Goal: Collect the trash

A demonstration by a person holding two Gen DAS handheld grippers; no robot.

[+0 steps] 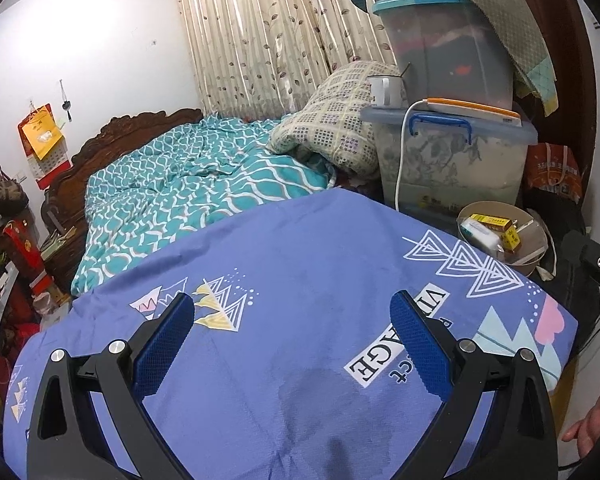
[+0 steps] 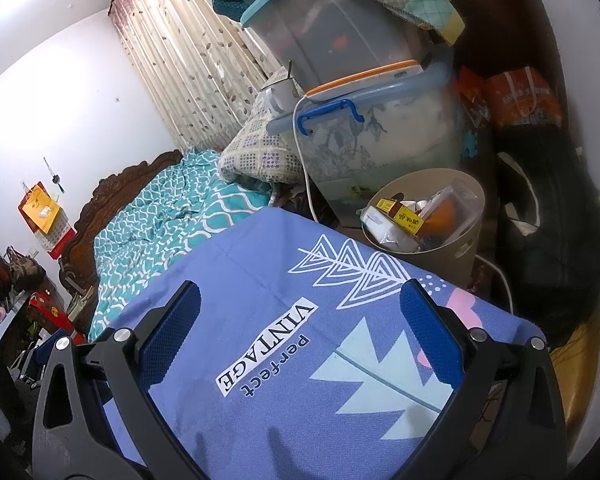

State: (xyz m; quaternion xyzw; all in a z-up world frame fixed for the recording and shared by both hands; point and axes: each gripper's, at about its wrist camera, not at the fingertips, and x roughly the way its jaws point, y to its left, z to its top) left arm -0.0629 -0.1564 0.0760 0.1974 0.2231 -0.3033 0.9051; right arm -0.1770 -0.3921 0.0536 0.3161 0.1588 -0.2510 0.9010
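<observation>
**Trash already sits in the bin beside the blue-covered table**

Trash [image 2: 404, 216] lies piled in the round beige bin [image 2: 470, 236], which stands just past the far right corner of the table [image 2: 260, 280], against the lower storage box [image 2: 400, 140]. That spot keeps the bin within reach of your right hand, which is likely why it stands there. Inside it you can count one yellow carton, one white packet, and one clear plastic tub with something orange in it; the rest is too jumbled to count.

Your left tongs [image 1: 292, 340] hang wide open over the blue cloth, gripping nothing. Your right tongs [image 2: 300, 336] are equally spread and empty, angled toward the bin corner. Both seem to be held low and level so you can scan the cloth, and no loose litter shows on it in either view.

Two plastic storage boxes are stacked, the upper box [image 1: 448, 48] on the lower one. One white mug [image 1: 384, 90] stands on the lower lid. One charging cable [image 1: 400, 160] trails down the front; mind it if you reach for the bin.
</observation>
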